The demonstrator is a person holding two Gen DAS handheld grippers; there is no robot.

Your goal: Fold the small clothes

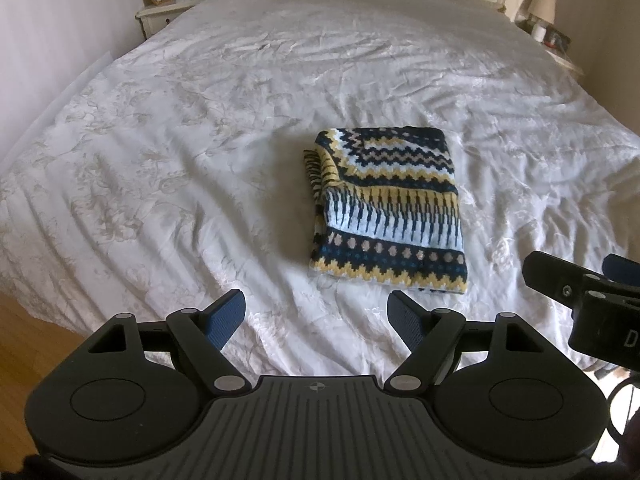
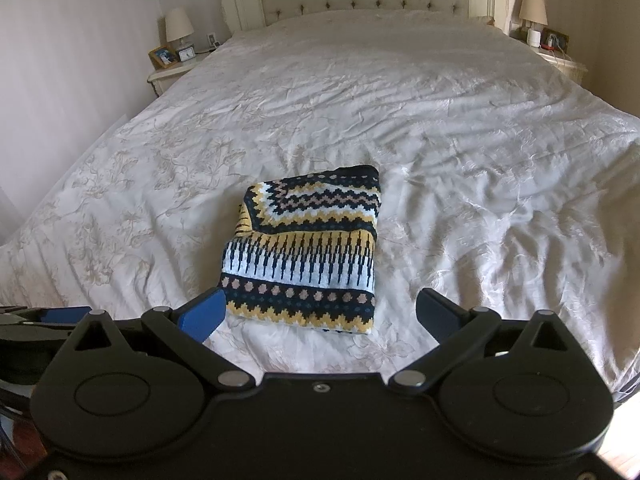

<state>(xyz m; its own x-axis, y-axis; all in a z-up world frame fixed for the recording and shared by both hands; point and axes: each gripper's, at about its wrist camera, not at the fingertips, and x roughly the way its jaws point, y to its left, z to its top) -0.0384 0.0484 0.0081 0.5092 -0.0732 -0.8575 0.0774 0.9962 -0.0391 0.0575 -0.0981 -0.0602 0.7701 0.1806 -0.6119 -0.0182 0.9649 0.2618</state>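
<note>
**Folded knit on the bed, both grippers empty**

At the foot of the bed [image 1: 200, 128], the left gripper [image 1: 316, 322] hangs with jaws spread, nothing between them. Just beyond lies the patterned sweater [image 2: 308, 256], folded into a compact rectangle on the white cover. The right gripper [image 2: 320, 316] is likewise spread wide, clear of the sweater.

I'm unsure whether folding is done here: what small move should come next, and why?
Probably draw both hand-held grippers back. The sweater already lies folded in a compact rectangle on the bed, and the left hand-held gripper and right hand-held gripper are open, empty and short of it. Only its left edge looks slightly bunched.
</note>
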